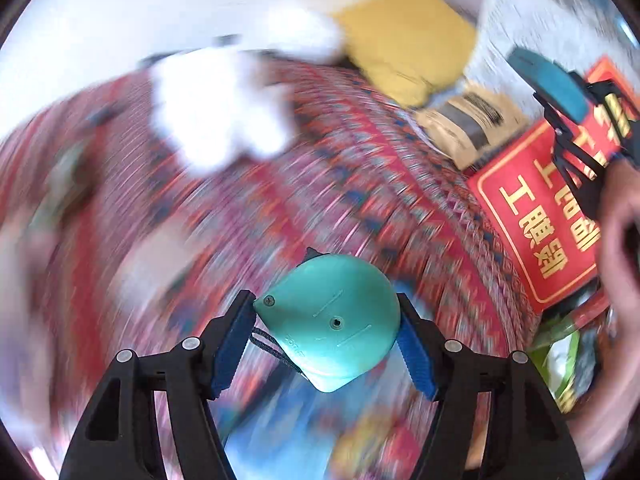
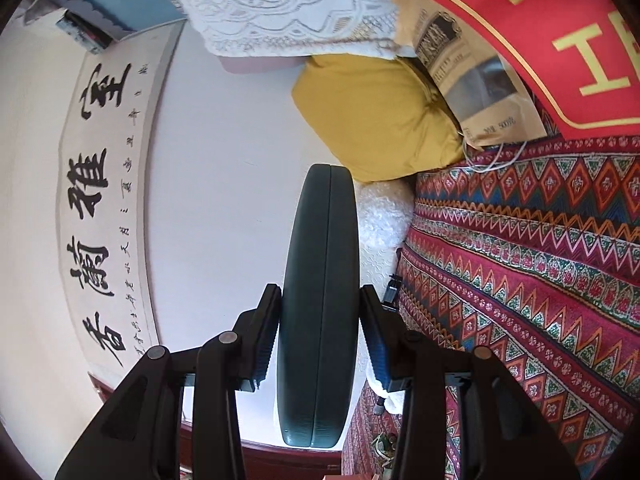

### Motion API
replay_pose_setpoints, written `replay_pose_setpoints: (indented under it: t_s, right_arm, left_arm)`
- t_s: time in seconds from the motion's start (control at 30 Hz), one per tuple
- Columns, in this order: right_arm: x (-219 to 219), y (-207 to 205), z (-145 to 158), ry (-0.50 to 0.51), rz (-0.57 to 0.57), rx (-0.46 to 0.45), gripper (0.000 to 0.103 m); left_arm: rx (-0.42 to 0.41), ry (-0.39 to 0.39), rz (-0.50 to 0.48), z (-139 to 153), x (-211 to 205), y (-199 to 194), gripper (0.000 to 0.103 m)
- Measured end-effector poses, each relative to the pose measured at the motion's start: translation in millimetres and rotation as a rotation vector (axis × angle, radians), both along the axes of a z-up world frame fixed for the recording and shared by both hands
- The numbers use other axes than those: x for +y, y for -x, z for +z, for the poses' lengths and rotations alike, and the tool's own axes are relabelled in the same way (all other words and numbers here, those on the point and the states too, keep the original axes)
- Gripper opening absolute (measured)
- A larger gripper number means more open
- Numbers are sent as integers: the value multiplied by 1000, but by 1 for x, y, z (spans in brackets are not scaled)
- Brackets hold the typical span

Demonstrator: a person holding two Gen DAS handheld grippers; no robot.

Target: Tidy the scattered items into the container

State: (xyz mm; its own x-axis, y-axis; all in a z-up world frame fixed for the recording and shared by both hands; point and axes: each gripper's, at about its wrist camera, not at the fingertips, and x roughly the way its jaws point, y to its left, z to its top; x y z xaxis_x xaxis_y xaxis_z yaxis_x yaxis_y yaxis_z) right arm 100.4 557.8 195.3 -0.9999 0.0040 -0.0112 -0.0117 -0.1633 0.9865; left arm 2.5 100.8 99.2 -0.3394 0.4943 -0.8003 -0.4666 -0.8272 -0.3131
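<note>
- A red patterned woven cloth [image 2: 540, 264] covers the surface, blurred in the left wrist view; beyond the right gripper [image 2: 320, 336] a white wall carries one calligraphy scroll [image 2: 104, 216].
- Counted: one yellow cushion [image 2: 376, 120], one brown paper bag [image 2: 476, 72], one red bag with gold characters [image 1: 548, 216], two teal objects.
- The left gripper [image 1: 326, 340] clamps a teal teardrop-shaped tape measure [image 1: 332, 320], narrow end toward its left pad.
- The right gripper pinches a dark teal flat case [image 2: 320, 304] edge-on, long axis running straight ahead between the pads.
</note>
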Motion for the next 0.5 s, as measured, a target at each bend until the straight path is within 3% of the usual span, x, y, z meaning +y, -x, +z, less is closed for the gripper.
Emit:
replay_pose_setpoints:
  t_s: [0.07, 0.13, 0.3, 0.33, 0.37, 0.4, 0.47, 0.5]
  right_arm:
    - [-11, 1, 10, -29, 12, 3, 39]
    - [-27, 5, 24, -72, 34, 6, 39]
    - [-90, 17, 65, -210, 111, 27, 39]
    - [-104, 20, 73, -238, 131, 34, 39]
    - [-119, 23, 80, -266, 155, 42, 39]
    - [-139, 26, 89, -303, 186, 50, 39]
    - [-177, 32, 104, -379, 245, 57, 39]
    - [-199, 35, 112, -428, 276, 57, 38]
  left_arm:
    - [2, -22, 135, 8, -66, -17, 67]
    - [53, -43, 295, 34, -136, -22, 67]
    - [374, -23, 680, 133, -291, -4, 68]
    - [414, -3, 709, 144, -314, 9, 77]
    - [428, 57, 738, 148, -336, 27, 95]
    - [404, 142, 802, 145, -355, 42, 100]
    - [368, 297, 988, 129, -396, 48, 101]
    - [380, 316, 1055, 116, -415, 38, 101]
